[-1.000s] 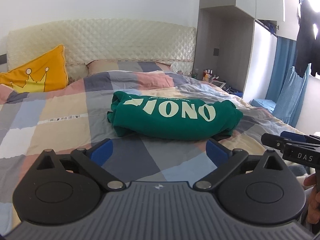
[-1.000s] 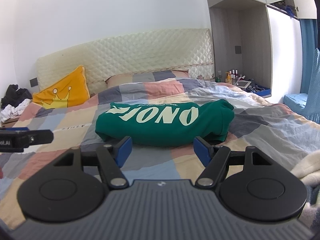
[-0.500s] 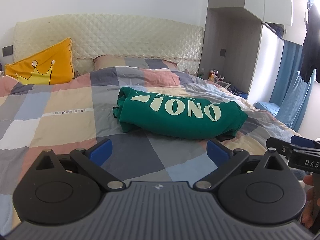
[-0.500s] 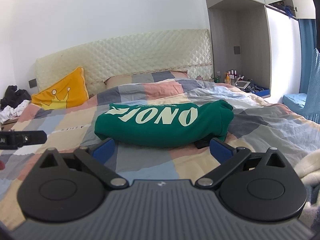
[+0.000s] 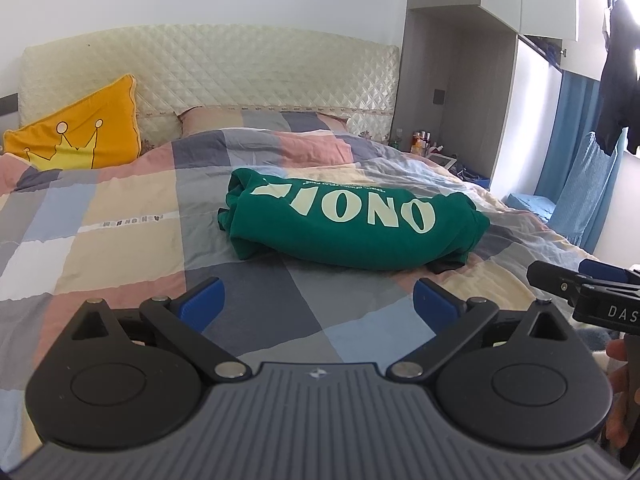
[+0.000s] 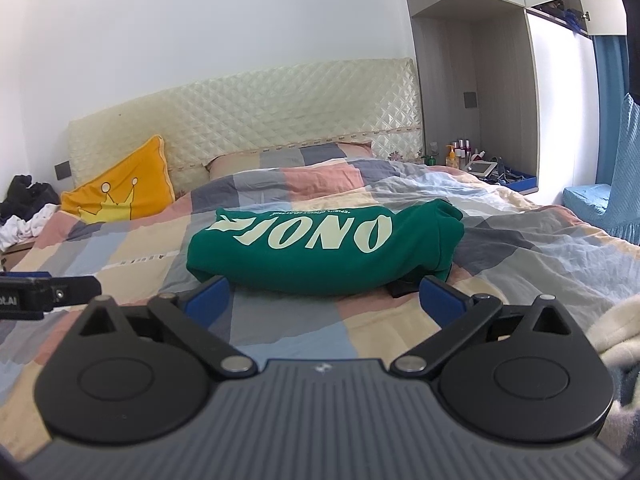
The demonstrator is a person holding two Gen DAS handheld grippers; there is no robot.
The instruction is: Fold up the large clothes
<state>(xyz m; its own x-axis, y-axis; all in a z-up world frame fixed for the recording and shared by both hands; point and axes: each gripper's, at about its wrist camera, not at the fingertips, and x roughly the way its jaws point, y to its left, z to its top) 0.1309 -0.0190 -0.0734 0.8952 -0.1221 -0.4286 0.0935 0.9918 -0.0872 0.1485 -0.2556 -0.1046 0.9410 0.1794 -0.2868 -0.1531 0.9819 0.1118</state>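
A green sweatshirt [image 5: 352, 226] with pale lettering lies folded into a thick bundle in the middle of the bed [image 5: 120, 216]; the right wrist view shows the same green sweatshirt [image 6: 320, 250]. My left gripper [image 5: 318, 304] hovers in front of it, open, with nothing between its blue pads. My right gripper [image 6: 325, 300] also stands wide open just short of the bundle's near edge, empty. In the left wrist view, the right gripper's tip [image 5: 584, 284] pokes in from the right edge, held by a hand [image 5: 618, 396].
A patchwork duvet [image 6: 360, 320] covers the bed. A yellow crown cushion [image 5: 80, 136] leans on the quilted headboard [image 5: 240, 76]. A bedside niche with bottles [image 6: 464, 152] is at right, blue curtains [image 5: 580, 184] beyond. A white fluffy cloth [image 6: 616, 332] lies at right.
The right gripper's jaws spread from part open to wide open. The left wrist view shifted slightly, and the sweatshirt stayed where it lies.
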